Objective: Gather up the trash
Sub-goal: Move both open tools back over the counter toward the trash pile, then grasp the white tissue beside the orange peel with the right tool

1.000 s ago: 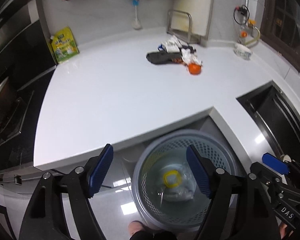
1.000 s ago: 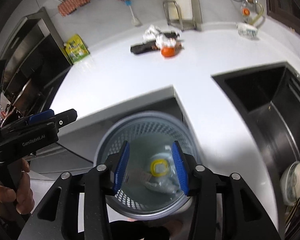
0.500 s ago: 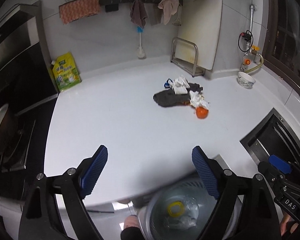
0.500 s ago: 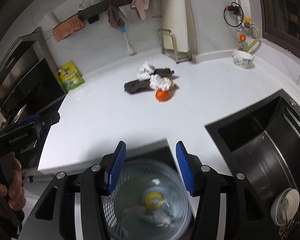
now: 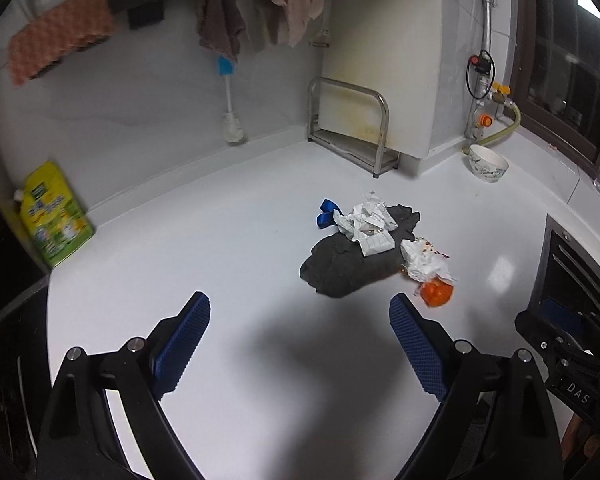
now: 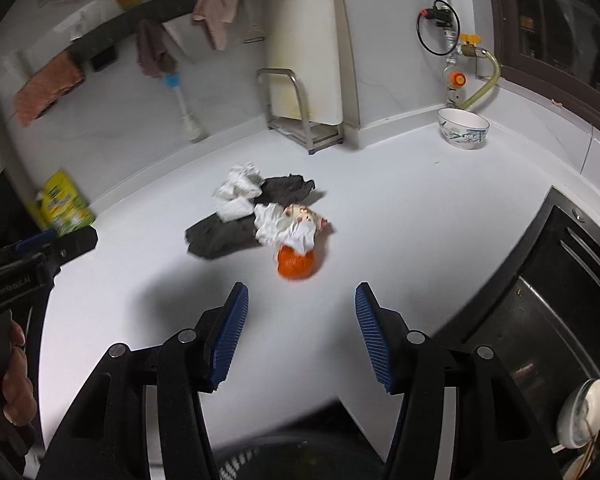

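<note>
Trash pile (image 6: pixel 260 220) blurred; blue scrap (image 5: pixel 327 213) hidden in right view.

Dim, cool indoor light from above; white countertop (image 5: pixel 220 240) carries a soft glare patch at right and a broad dark shadow just ahead of the fingers. Strong fisheye bending, black vignette in the corners. Right wrist view slightly motion-blurred around the trash pile (image 6: pixel 260 216).

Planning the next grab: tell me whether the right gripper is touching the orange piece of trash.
Apart. The right wrist view shows bare white counter between the open right gripper and the orange trash.
</note>
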### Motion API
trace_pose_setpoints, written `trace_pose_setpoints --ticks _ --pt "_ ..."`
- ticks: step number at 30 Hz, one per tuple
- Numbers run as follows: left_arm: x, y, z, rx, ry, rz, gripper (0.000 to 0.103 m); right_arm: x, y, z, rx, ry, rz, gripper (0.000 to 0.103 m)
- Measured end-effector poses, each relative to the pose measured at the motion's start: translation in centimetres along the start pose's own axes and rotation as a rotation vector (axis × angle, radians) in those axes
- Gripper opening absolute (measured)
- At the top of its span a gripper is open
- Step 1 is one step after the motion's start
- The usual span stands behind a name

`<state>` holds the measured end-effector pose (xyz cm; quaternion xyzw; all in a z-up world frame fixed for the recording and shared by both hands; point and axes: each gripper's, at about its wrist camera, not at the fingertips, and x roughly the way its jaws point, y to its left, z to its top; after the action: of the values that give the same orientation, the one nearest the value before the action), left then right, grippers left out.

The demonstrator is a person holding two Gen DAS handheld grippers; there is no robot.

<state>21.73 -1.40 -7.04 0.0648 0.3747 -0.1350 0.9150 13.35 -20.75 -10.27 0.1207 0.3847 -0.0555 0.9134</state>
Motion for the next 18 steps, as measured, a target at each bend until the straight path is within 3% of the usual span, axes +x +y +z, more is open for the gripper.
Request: trace_pose_setpoints --ticks 18 --pt "10.8 0.8 4.0 0.175 0.051 -0.118 0.09 9.2 2.5 3.3 0.094 0.001 -0.079 0.057"
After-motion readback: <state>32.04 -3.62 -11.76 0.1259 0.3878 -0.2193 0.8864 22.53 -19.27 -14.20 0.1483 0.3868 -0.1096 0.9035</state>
